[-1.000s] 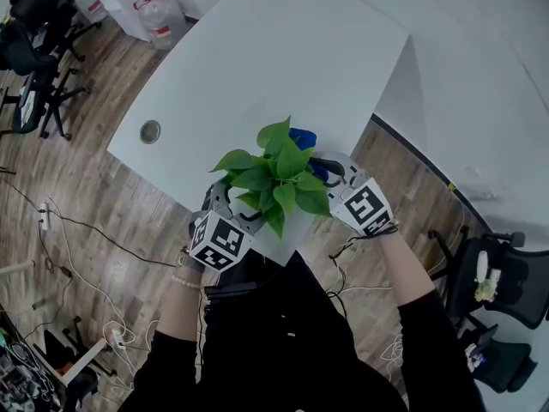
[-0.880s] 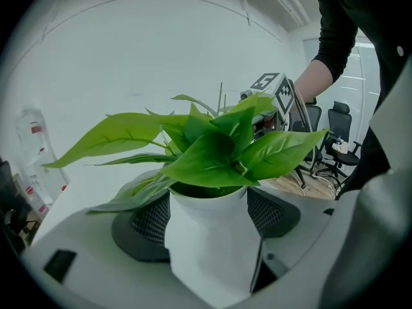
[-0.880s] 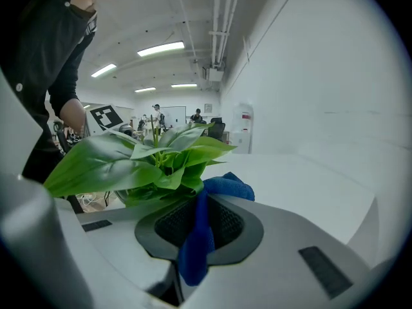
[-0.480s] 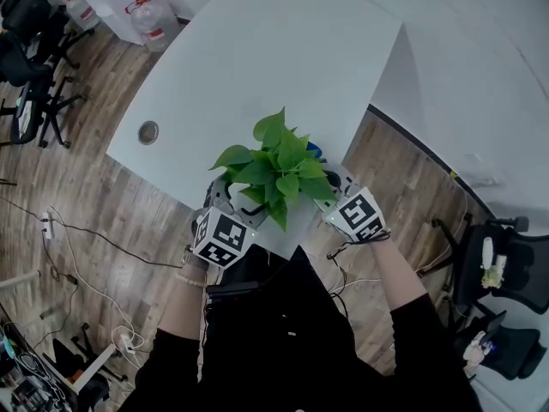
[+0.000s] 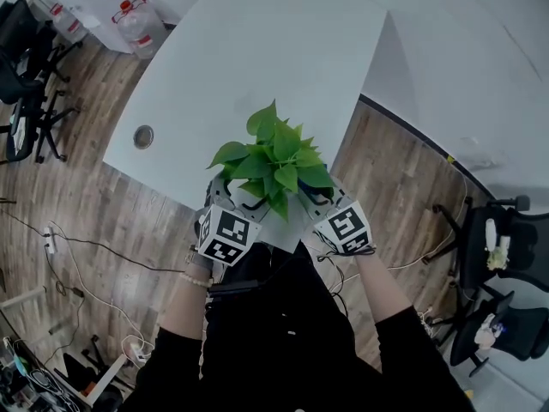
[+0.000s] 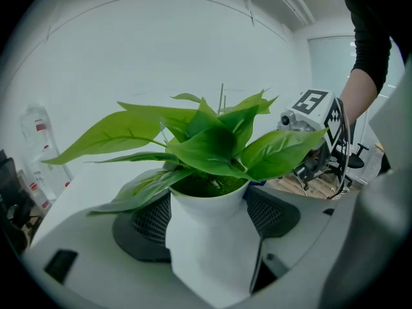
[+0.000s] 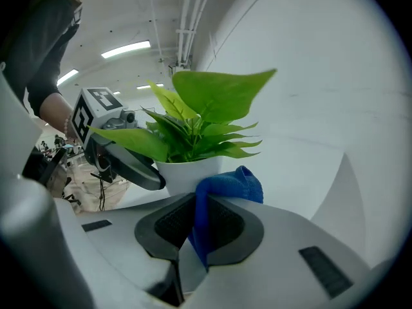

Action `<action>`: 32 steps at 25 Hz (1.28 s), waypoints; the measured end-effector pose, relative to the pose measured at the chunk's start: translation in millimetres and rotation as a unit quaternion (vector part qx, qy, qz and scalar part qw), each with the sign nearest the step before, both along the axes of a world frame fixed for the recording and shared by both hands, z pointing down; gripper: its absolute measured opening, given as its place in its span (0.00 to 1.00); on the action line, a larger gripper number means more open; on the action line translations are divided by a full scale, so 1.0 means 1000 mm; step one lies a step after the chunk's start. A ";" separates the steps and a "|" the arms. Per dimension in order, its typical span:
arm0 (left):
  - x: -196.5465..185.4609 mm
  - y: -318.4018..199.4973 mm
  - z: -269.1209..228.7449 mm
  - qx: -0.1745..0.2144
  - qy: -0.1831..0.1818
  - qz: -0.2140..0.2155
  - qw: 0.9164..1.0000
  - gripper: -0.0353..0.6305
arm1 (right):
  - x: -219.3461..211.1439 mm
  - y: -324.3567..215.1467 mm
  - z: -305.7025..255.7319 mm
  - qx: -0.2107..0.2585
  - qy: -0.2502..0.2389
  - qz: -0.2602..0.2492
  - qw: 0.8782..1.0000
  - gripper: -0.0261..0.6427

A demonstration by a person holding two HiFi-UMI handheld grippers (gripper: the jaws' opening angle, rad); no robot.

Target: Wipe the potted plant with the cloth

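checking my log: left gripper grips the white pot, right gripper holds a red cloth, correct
The cloth is blue, not red; the right gripper view shows it pinched in the right gripper. The left gripper does grip the white pot.

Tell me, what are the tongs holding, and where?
Left tongs squeeze the white pot by its sides. Right tongs pinch the blue cloth by one end.

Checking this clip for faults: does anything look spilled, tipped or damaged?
Nothing stands out. The white pot stands upright in the left gripper, its leaves look whole, nothing is spilled in view, and the blue cloth is pinched in the right gripper.
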State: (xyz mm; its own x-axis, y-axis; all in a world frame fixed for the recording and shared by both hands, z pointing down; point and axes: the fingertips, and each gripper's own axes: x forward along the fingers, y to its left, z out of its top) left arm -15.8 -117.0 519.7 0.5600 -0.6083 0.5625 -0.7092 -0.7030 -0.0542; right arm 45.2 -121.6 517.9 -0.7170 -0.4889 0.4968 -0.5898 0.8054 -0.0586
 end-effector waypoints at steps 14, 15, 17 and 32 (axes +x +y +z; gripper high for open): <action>0.000 0.001 0.000 -0.005 -0.002 0.005 1.000 0.62 | -0.036 0.058 -0.007 0.045 0.050 -0.053 0.996 0.16; 0.000 0.001 0.000 -0.006 -0.003 0.007 1.000 0.62 | -0.036 0.059 -0.006 0.045 0.051 -0.053 0.996 0.16; 0.000 0.001 0.000 -0.006 -0.003 0.010 1.000 0.62 | -0.035 0.061 -0.004 0.040 0.054 -0.051 0.996 0.16; -0.002 0.002 0.000 -0.008 -0.003 0.035 0.999 0.61 | -0.007 0.028 0.009 0.030 0.056 -0.042 0.997 0.16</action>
State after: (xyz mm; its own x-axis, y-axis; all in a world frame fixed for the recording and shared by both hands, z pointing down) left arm -17.7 -115.5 519.9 0.5972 -0.5585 0.5758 -0.6582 -0.7514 -0.0462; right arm 38.4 -93.6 526.5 -0.6978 -0.4612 0.5481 -0.5205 0.8521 0.0544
